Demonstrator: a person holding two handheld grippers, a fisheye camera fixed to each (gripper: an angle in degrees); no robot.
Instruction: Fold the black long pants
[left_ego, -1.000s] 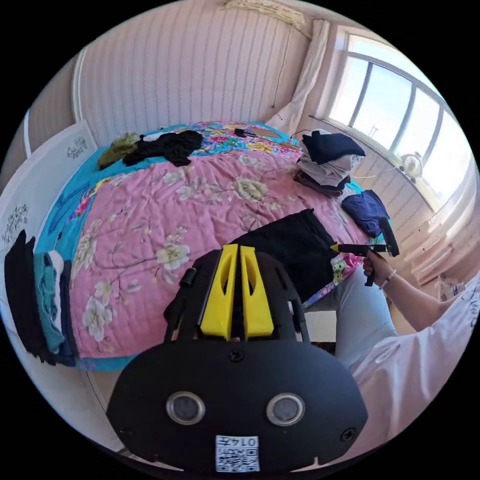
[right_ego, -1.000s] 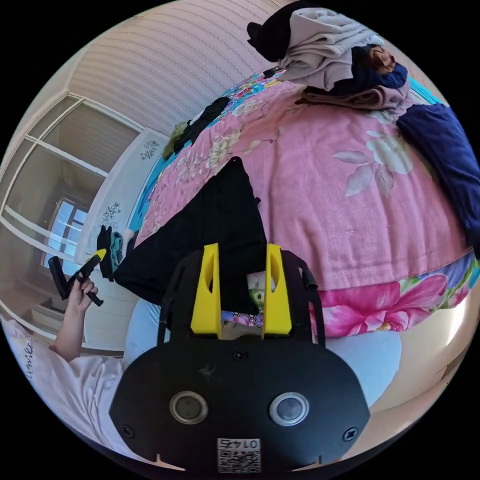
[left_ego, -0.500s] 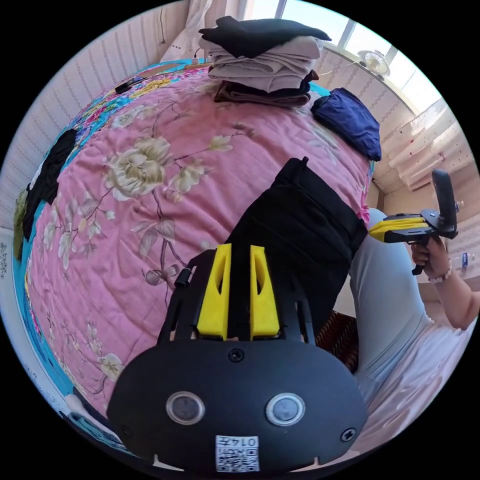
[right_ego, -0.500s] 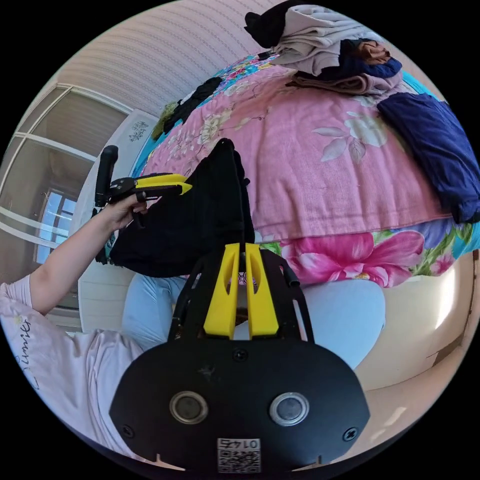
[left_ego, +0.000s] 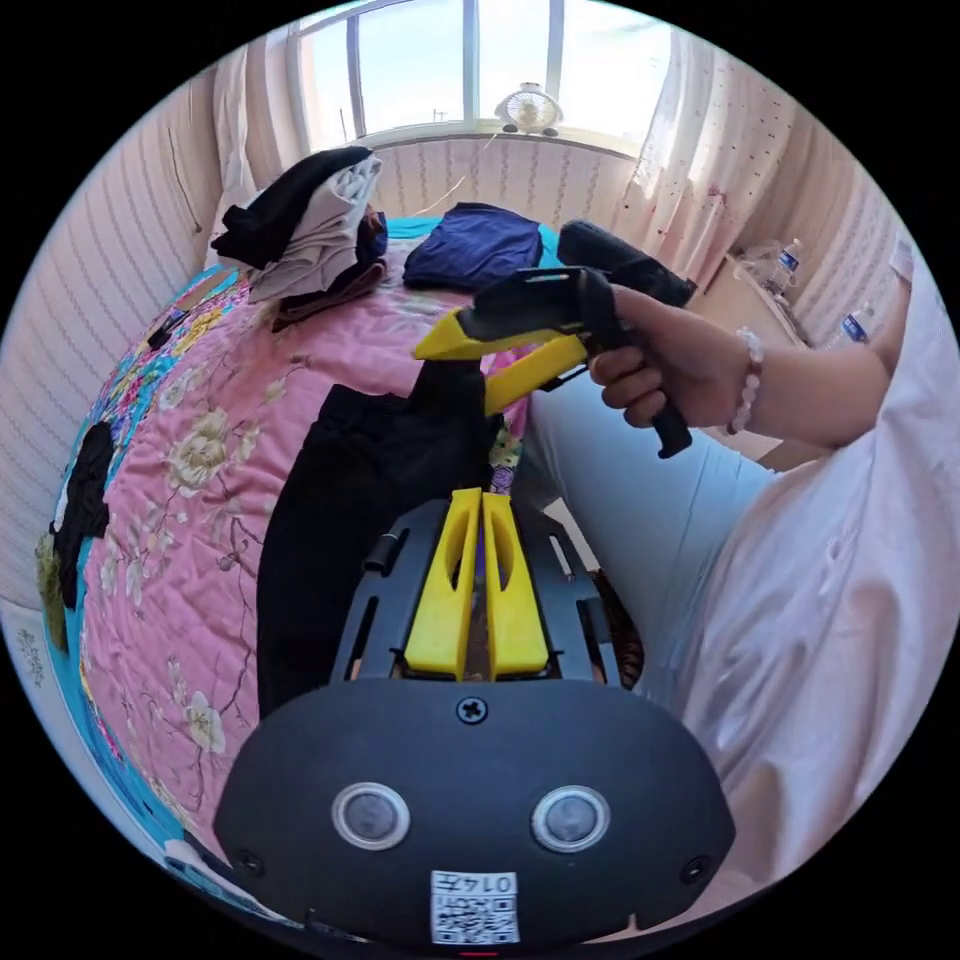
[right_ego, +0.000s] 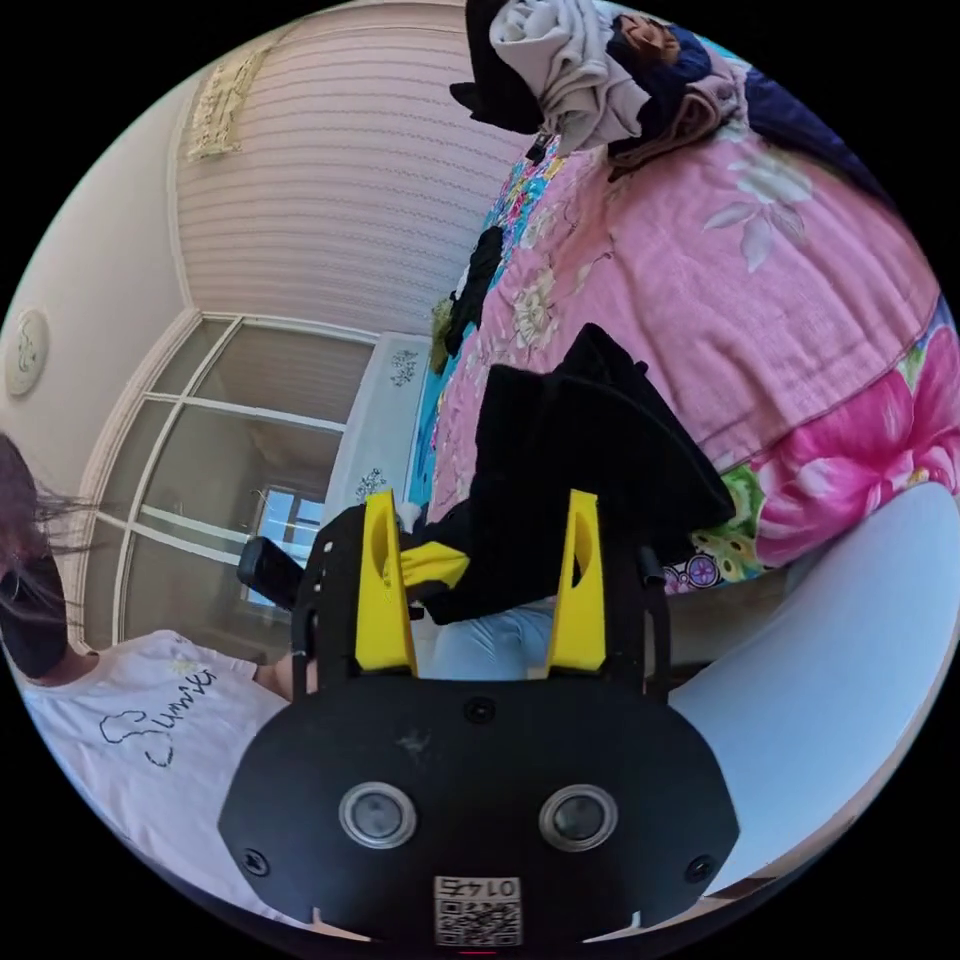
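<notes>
The black long pants (left_ego: 350, 500) lie folded into a narrow strip on the pink floral quilt (left_ego: 190, 420), at the bed edge beside the person's leg. My left gripper (left_ego: 480, 495) is shut, its tips at the pants' near edge, where the hem looks pinched. In the right gripper view its yellow tip (right_ego: 445, 568) meets the lower corner of the pants (right_ego: 590, 450). My right gripper (right_ego: 480, 500) stands wide open with the bunched pants between its jaws. In the left gripper view that right gripper (left_ego: 455, 380), held in a hand, straddles the pants' far corner.
A pile of folded clothes (left_ego: 310, 230) and a navy garment (left_ego: 475, 245) sit at the bed's window end. Loose dark clothes (left_ego: 85, 490) lie at the far side. The person's pale trouser leg (left_ego: 640, 500) presses against the bed edge. A fan (left_ego: 527, 105) stands on the sill.
Both views swung round. The right gripper went from shut to wide open and came in over the pants' corner. The left gripper's jaws closed at the near edge.
</notes>
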